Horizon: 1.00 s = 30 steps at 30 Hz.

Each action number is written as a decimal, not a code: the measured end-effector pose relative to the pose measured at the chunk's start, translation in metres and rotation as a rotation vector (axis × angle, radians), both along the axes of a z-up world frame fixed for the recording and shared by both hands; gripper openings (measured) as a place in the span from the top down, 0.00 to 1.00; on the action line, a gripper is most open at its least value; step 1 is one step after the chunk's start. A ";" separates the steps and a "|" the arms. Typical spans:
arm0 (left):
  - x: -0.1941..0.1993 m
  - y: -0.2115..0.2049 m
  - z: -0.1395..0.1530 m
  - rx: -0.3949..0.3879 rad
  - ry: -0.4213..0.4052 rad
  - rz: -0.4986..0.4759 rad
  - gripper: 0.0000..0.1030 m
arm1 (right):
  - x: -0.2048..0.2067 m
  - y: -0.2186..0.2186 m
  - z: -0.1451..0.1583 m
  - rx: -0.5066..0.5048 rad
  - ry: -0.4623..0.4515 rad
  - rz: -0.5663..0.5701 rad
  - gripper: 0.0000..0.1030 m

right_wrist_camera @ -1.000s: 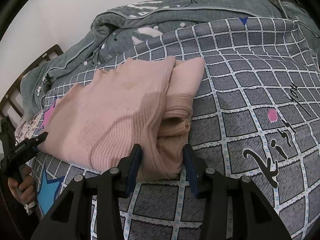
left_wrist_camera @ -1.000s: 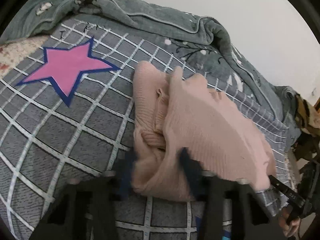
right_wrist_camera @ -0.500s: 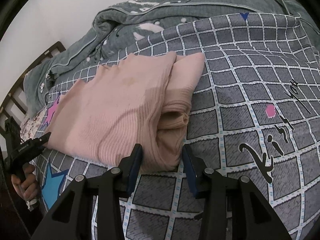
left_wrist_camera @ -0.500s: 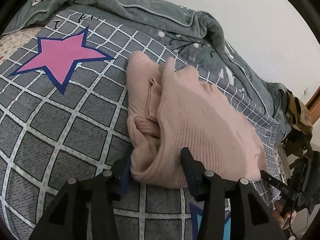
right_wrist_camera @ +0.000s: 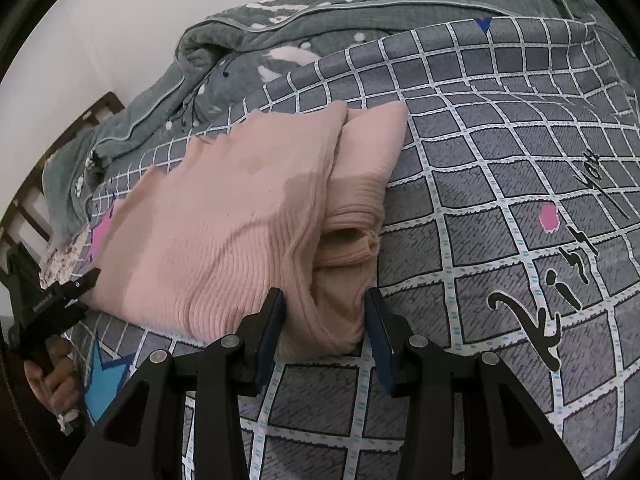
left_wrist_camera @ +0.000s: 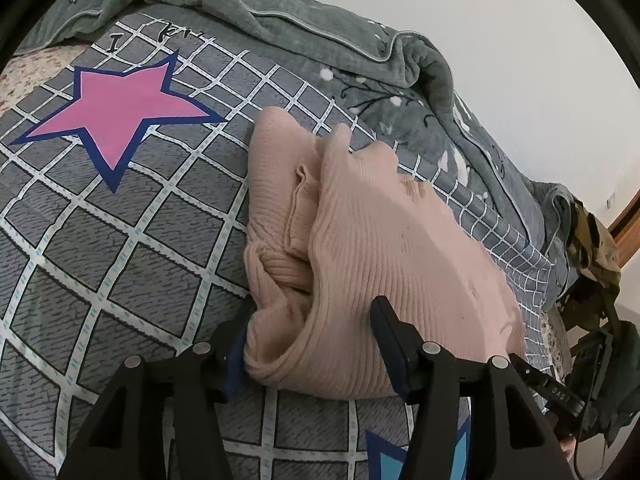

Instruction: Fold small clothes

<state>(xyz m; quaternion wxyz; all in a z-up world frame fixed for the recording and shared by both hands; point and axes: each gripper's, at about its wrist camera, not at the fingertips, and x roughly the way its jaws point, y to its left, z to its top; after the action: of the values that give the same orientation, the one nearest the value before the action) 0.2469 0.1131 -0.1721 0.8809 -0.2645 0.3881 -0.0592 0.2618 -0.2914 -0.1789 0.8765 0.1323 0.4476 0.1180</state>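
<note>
A pink ribbed knit sweater [left_wrist_camera: 380, 248] lies folded into a thick bundle on a grey checked bedsheet [left_wrist_camera: 120, 240]. My left gripper [left_wrist_camera: 312, 340] is open, its jaws on either side of the bundle's near left corner. In the right wrist view the sweater [right_wrist_camera: 224, 232] lies the same way, and my right gripper [right_wrist_camera: 324, 320] is open with its jaws around the near right corner. Whether the pads touch the cloth I cannot tell. The other gripper shows at the edge of each view [right_wrist_camera: 52, 304].
A grey-green floral quilt [left_wrist_camera: 320, 40] is bunched along the far side by the white wall. A pink star print [left_wrist_camera: 120, 108] lies left of the sweater. A wooden bed frame [right_wrist_camera: 60, 136] and a pile of dark things [left_wrist_camera: 592, 280] stand past the bed's ends.
Both grippers have drawn back slightly toward me and the left one has lowered. The sweater bundle has settled and stays in place. Both stay open.
</note>
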 end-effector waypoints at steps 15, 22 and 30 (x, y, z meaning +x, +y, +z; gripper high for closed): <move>0.004 0.009 -0.004 -0.045 0.000 0.054 0.83 | 0.011 -0.007 -0.003 0.126 0.013 -0.008 0.88; -0.004 0.001 0.006 0.002 -0.040 0.069 0.86 | 0.006 -0.008 0.004 0.151 -0.005 -0.004 0.90; -0.033 -0.001 0.017 0.003 -0.069 0.061 0.88 | -0.017 -0.008 0.019 0.138 -0.022 0.009 0.91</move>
<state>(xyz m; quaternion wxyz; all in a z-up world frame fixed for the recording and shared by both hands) 0.2143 0.1125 -0.1546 0.8955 -0.2727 0.3493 -0.0406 0.2447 -0.2993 -0.1599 0.8697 0.1889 0.4293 0.1541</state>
